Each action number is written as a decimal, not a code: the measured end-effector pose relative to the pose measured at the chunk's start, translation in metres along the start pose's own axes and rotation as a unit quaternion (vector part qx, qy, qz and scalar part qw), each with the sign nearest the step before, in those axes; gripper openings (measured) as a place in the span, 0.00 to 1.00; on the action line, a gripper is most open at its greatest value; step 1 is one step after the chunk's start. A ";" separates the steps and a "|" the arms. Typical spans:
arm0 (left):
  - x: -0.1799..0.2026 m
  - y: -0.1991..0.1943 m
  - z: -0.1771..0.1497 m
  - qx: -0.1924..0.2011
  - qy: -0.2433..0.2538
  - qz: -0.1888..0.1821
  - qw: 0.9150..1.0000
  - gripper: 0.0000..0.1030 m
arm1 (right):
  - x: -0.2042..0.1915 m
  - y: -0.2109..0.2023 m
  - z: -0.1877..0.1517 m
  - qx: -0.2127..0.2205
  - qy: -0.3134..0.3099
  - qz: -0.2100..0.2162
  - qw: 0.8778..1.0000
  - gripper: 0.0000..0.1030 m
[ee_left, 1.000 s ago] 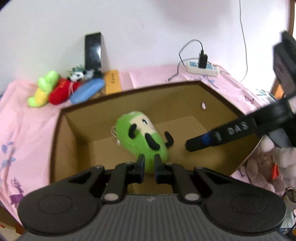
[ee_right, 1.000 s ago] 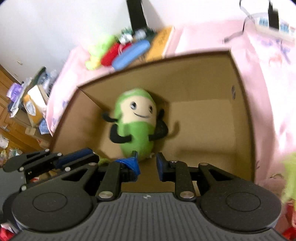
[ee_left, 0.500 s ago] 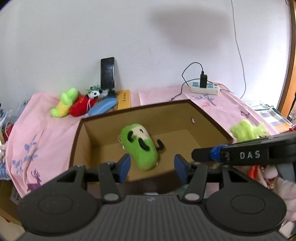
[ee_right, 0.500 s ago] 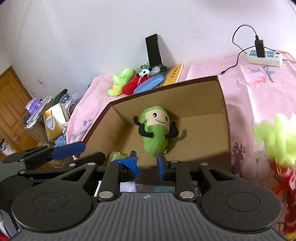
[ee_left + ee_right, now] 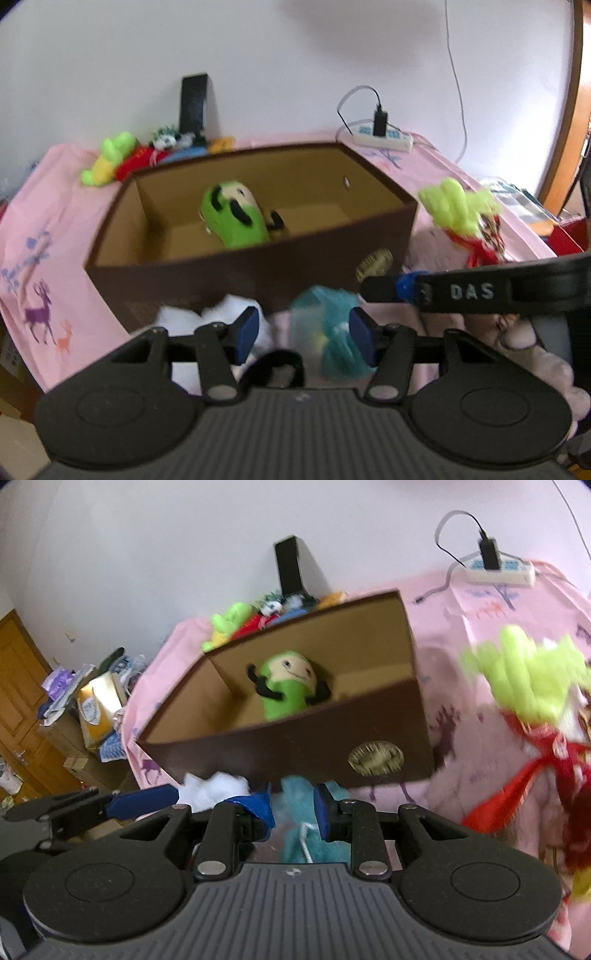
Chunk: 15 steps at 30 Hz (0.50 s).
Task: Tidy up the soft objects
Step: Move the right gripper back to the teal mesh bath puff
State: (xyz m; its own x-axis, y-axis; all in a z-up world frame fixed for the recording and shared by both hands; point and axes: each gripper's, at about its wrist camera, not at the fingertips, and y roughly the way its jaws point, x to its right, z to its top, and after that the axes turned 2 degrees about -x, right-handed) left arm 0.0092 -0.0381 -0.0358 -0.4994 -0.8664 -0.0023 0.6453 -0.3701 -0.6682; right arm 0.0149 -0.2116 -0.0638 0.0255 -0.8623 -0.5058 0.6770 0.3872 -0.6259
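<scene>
A green bean-shaped plush (image 5: 236, 218) (image 5: 286, 690) lies inside the brown cardboard box (image 5: 258, 266) (image 5: 295, 749) on the pink-covered table. My left gripper (image 5: 303, 330) is open and empty, in front of the box above a teal soft thing (image 5: 332, 332) and a white soft thing (image 5: 207, 321). My right gripper (image 5: 293, 808) is open and empty, over the teal soft thing (image 5: 306, 830). The right gripper's finger (image 5: 461, 293) shows in the left wrist view. A yellow-green and red plush (image 5: 461, 218) (image 5: 532, 701) lies right of the box.
Several small plush toys (image 5: 122, 158) (image 5: 251, 616) and a black phone (image 5: 194, 101) stand behind the box by the wall. A white power strip (image 5: 384, 136) with a cable lies at the back right. Cluttered boxes (image 5: 85, 709) and a wooden door (image 5: 18, 709) are at the left.
Both grippers have pulled back out of the box and now sit in front of it. The left gripper has opened and let go of the green plush, which stays in the box.
</scene>
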 end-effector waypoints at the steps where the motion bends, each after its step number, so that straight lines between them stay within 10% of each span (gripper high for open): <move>1: 0.003 0.001 -0.003 0.000 0.004 -0.003 1.000 0.59 | 0.002 0.001 -0.002 -0.003 0.004 -0.001 1.000 0.07; 15: 0.024 0.022 -0.022 -0.003 0.032 -0.040 0.999 0.60 | 0.013 0.012 -0.016 -0.024 0.034 0.012 0.999 0.11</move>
State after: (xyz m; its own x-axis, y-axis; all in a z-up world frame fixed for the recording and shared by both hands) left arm -0.0011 -0.0596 -0.0668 -0.5854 -0.8107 0.0051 0.5980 -0.4360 -0.6726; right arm 0.0112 -0.2126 -0.0872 -0.0097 -0.8284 -0.5600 0.6405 0.4249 -0.6397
